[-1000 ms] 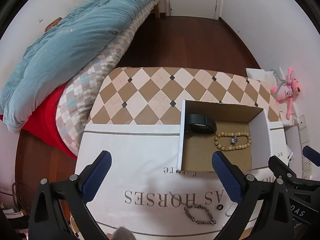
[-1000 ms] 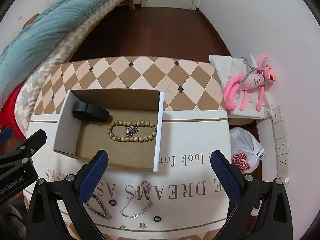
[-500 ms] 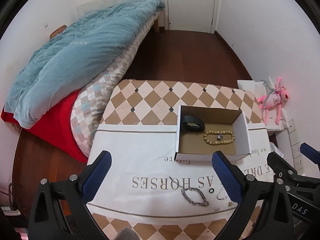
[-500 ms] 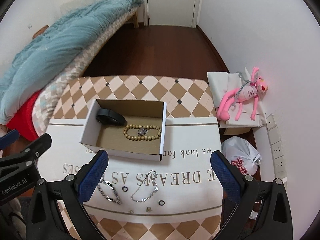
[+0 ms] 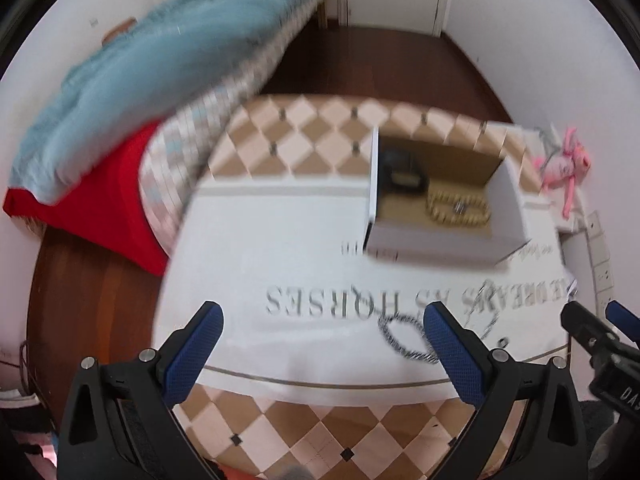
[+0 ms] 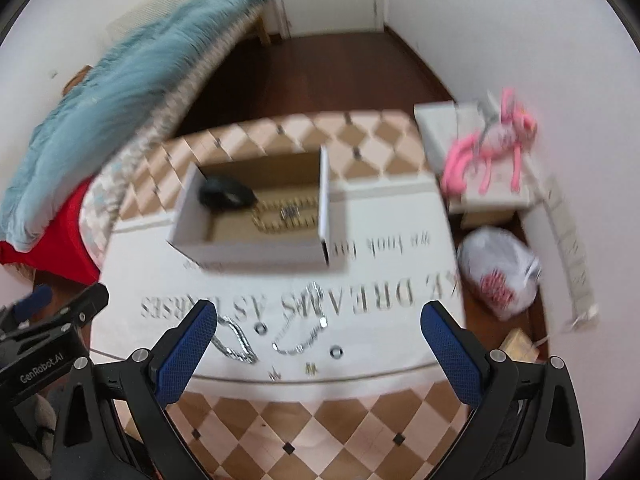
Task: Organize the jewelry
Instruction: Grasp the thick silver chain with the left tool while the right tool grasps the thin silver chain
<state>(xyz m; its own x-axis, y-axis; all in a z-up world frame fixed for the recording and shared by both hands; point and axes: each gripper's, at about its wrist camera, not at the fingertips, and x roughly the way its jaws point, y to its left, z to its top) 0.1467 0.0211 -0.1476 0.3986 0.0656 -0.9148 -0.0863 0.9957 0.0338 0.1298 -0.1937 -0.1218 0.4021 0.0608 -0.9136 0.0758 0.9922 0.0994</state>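
Note:
A white cardboard box stands on the white printed cloth and holds a black band and a beige bead bracelet. On the cloth near the front edge lie a thick silver chain bracelet, a thin silver chain, two small rings and small earrings. My left gripper and right gripper are both open and empty, held above the table's front edge. Both views are blurred.
The table has a checked cloth under the white one. A bed with a blue duvet is on the left. A pink plush toy on a white box and a plastic bag are on the right, by the wall.
Both grippers have pulled back from the box toward the table's front edge, then dipped closer to the loose jewelry. Both stay open. The jewelry has not moved.

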